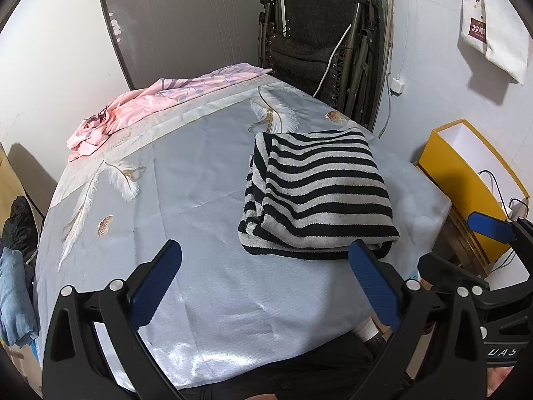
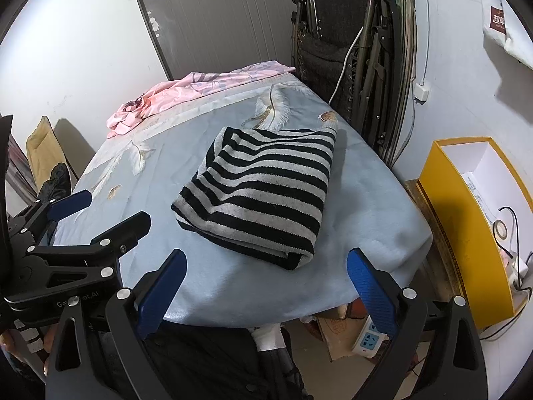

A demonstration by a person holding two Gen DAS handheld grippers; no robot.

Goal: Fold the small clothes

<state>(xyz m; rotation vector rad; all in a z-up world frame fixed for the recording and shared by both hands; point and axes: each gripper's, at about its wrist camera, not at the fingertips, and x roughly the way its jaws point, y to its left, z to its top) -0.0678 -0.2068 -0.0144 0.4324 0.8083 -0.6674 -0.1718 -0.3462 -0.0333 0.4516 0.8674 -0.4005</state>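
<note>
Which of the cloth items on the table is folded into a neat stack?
The striped sweater, black and grey, lying near the table's right edge. The pink cloth at the far left corner is only crumpled in a loose heap.

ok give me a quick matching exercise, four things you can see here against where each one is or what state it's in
Things:
1. black and grey striped knit garment
2. crumpled pink floral cloth
3. open yellow cardboard box
4. left tongs

States:
a. bunched at the table's far corner
b. open, holding nothing
c. folded on the blue sheet
d. beside the table, right side

Pairs: 1-c, 2-a, 3-d, 4-b
</note>
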